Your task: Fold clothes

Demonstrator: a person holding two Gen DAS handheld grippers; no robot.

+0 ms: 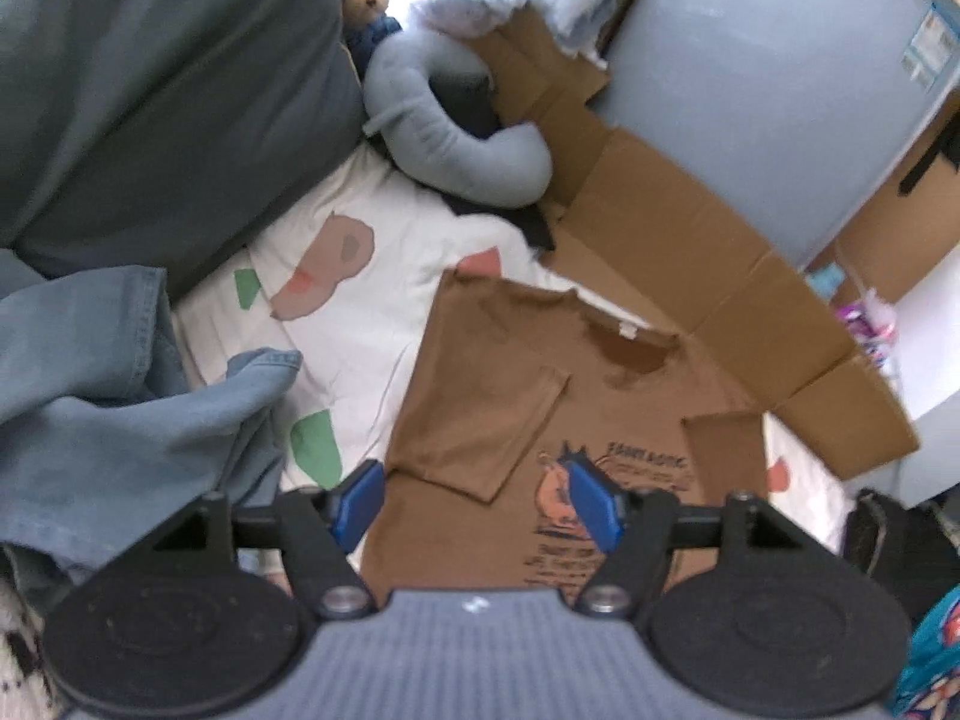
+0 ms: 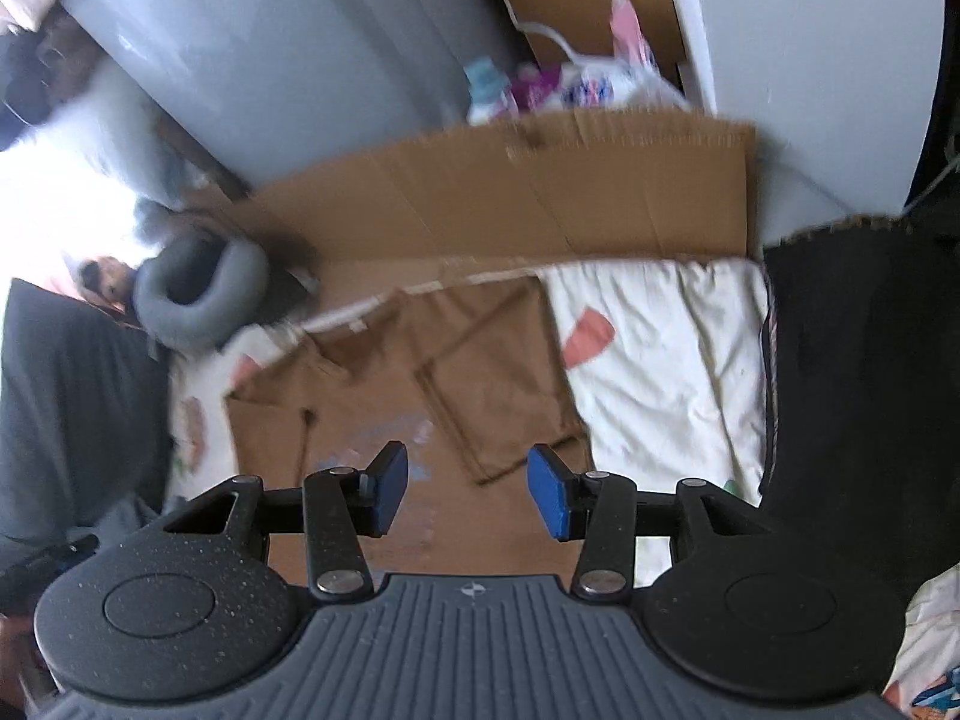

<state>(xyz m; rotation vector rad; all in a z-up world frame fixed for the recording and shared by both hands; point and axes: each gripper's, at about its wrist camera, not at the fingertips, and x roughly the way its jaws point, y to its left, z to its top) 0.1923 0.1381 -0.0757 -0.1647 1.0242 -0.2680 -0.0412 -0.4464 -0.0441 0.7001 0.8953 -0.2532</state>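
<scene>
- Covering the bed, a white sheet (image 1: 372,300) with coloured patches is the landmark here.
- A flattened cardboard box (image 1: 708,276) lies along the sheet's far edge.
- A brown t-shirt (image 1: 504,378) lies flat on the sheet, both sleeves folded inward, print facing up.
- Denim clothing (image 1: 120,384) is heaped at the sheet's left edge.
- The left gripper (image 1: 477,501) hangs above the t-shirt, jaws spread, holding nothing.
- The right gripper (image 2: 468,492) likewise, spread and empty.

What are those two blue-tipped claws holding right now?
Nothing. The left gripper and right gripper both have open jaws with only air between them, above the brown shirt, which lies on the bed with its sleeves folded in.
</scene>
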